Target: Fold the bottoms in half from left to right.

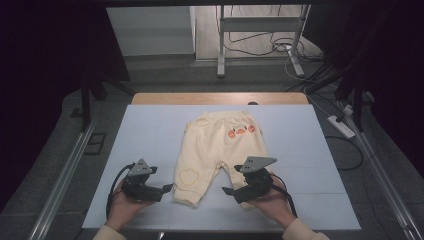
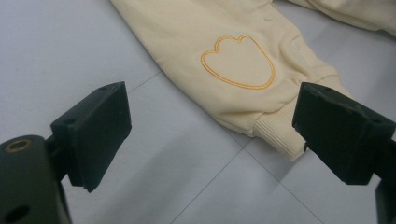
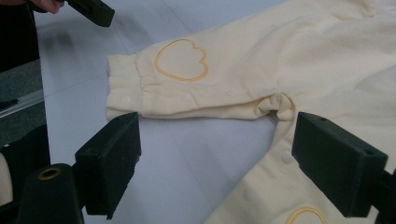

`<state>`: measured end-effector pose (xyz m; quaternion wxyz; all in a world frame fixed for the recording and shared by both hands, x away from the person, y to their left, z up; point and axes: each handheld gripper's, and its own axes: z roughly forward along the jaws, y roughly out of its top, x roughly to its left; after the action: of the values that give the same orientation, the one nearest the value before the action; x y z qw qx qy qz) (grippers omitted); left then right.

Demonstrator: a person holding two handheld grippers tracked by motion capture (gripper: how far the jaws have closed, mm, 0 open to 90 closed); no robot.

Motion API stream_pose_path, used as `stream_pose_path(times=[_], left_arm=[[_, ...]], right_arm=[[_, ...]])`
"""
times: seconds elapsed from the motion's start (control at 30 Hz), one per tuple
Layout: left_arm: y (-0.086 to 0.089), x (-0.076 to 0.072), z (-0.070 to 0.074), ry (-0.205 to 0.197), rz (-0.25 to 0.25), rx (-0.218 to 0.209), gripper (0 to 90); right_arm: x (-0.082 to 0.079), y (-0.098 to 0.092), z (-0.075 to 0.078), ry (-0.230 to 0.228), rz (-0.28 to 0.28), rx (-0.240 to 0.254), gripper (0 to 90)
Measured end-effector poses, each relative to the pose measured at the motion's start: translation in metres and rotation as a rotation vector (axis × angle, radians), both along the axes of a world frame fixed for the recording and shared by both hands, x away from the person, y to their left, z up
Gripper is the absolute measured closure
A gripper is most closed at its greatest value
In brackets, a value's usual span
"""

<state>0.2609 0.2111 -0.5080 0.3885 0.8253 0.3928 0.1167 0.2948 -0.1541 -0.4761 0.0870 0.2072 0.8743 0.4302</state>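
Pale-yellow cotton baby trousers (image 1: pixel 217 150) lie flat mid-counter (image 1: pixel 150 130), waistband far from us, cuffs near. Our left hand-held gripper (image 1: pixel 166 188), jaws wide and empty, sits just beside the cuff of the leg with the orange heart outline (image 1: pixel 189 176); our right hand-held gripper (image 1: pixel 226 190), also wide and empty, hovers at the other leg. We judge a shallow pinch could grab one fabric layer, so the leg bunches.

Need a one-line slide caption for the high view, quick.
Two hand-held grippers, left and right, open beside the cuffs of cream baby trousers laid flat.
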Motion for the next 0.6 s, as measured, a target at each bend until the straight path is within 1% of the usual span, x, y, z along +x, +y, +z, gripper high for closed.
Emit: stream_pose_path(times=[0.27,0.33,0.37,0.6], left_arm=[[0.0,0.0,0.0,-0.001,0.0,-0.001,11.2],[0.0,0.0,0.0,-0.001,-0.001,0.001,11.2],[0.0,0.0,0.0,0.0,-0.001,0.001,11.2],[0.0,0.0,0.0,0.0,-0.001,0.0,11.2]], right_arm=[[0.001,0.017,-0.004,0.012,0.032,-0.011,15.8],[0.001,0.019,-0.005,0.014,0.034,-0.014,15.8],[0.001,0.023,-0.005,0.016,0.039,-0.013,15.8],[0.001,0.034,-0.007,0.023,0.059,-0.016,15.7]])
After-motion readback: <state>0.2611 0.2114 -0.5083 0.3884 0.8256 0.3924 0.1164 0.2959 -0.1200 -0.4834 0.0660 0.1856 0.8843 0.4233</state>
